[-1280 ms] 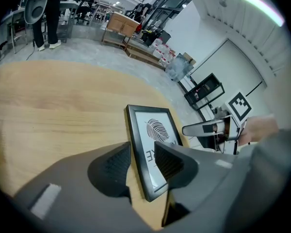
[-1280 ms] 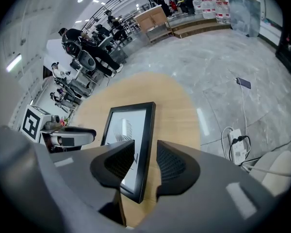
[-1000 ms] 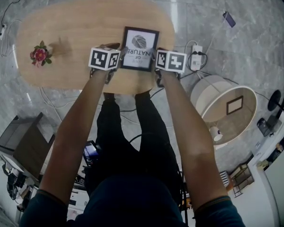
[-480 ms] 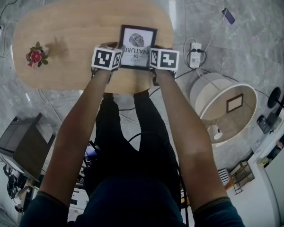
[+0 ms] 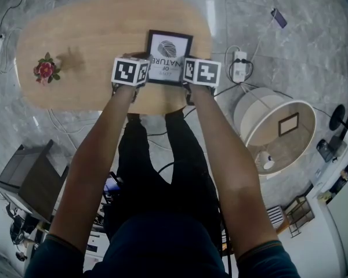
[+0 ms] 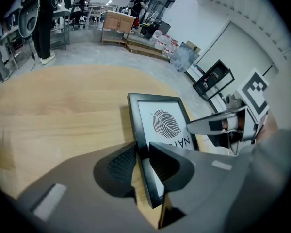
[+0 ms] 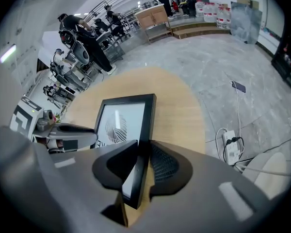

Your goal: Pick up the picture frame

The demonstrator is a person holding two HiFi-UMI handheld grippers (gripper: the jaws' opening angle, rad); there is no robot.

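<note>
The picture frame (image 5: 169, 52) is black with a white leaf print and sits over the near right part of the oval wooden table (image 5: 87, 33). My left gripper (image 5: 148, 69) is shut on its left edge and my right gripper (image 5: 185, 69) on its right edge. In the left gripper view the jaws (image 6: 141, 160) pinch the black rim of the frame (image 6: 160, 118), with the right gripper (image 6: 223, 125) across from it. In the right gripper view the jaws (image 7: 142, 161) clamp the frame (image 7: 123, 120). The frame's near corner looks slightly above the wood.
A small pink flower bunch (image 5: 45, 69) lies at the table's left end. On the marble floor to the right are a power strip (image 5: 239, 69) with cables, a phone (image 5: 280, 18) and a round white tub (image 5: 275, 132) holding a small frame. People and workbenches stand far behind.
My right gripper has moved left onto the frame's right edge, and the two grippers are closer together. The frame has shifted slightly to the left and away from me.
</note>
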